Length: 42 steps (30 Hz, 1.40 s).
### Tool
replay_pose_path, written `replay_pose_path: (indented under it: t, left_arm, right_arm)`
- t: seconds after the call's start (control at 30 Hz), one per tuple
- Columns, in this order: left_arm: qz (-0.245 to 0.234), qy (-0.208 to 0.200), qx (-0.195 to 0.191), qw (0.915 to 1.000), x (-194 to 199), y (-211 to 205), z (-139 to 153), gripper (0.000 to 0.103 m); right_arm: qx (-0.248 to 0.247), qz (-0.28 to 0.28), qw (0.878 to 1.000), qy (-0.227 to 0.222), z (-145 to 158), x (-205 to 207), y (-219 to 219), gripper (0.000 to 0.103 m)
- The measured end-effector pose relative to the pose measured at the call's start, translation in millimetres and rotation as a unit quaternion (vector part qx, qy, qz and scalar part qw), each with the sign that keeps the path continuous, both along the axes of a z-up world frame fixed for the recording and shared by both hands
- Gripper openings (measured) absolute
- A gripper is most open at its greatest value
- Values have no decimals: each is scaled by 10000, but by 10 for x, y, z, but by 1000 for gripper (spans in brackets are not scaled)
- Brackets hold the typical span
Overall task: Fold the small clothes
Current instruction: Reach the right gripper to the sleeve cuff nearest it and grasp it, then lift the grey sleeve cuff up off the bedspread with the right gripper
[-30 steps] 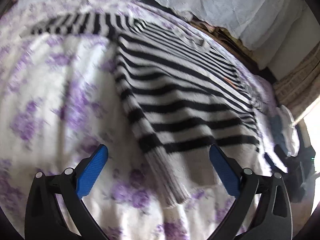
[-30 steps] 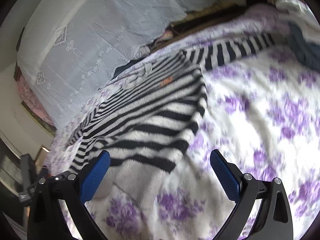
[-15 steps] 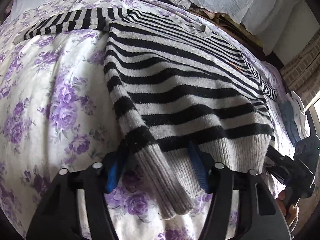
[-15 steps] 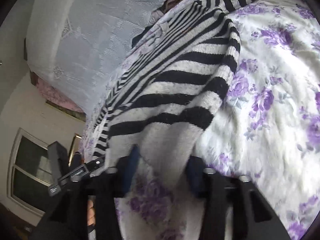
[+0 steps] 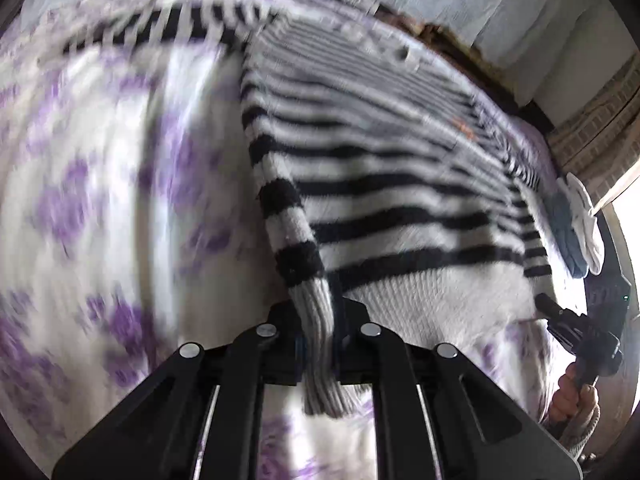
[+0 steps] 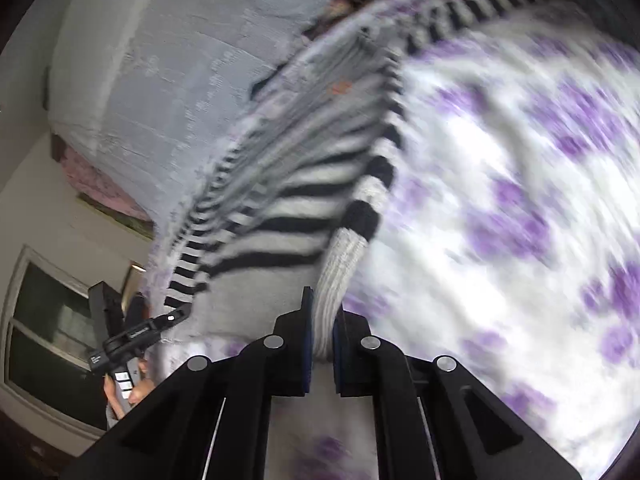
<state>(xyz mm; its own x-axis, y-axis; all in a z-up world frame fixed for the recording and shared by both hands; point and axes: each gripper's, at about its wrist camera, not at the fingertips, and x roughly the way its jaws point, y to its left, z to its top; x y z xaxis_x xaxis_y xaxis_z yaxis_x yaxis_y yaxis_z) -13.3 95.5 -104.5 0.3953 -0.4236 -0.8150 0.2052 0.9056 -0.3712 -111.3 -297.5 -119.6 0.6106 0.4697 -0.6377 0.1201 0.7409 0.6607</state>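
Pinching the grey ribbed hem corners of the black-and-white striped knit sweater, left tongs and right tongs both clenched; lying spread across the purple-flowered white bedspread.

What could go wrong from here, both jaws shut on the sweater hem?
1. Both grippers, left gripper and right gripper, pinch only the thin ribbed hem of the striped sweater; it may slip out during a lift.
2. The sleeve lies spread, so it could drag across the floral bedspread and skew the fold.
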Motion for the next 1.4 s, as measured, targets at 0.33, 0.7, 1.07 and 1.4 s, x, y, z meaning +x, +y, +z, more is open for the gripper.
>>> replay_pose_path:
  t: [0.33,0.7,1.07,1.4]
  left_arm:
    - [412,-1155,1227,9848,-252,75,576,66]
    - [-420,-979,1983,9743,432,-952,372,80]
    - [-192,-1198,2042,9714,755,-920,505,96]
    - [-78,-542,1571,9861,1343,-706,518,99]
  right_arm:
    - [-1673,-193,9839,-596,683,-174,26,14]
    - [-2269,1100,9675,-186,336,975,1117,24]
    - [-2193,1038,9700,-177,595,1535,1043,51]
    - [-2359,844,9675,-334,719,1920,635,56]
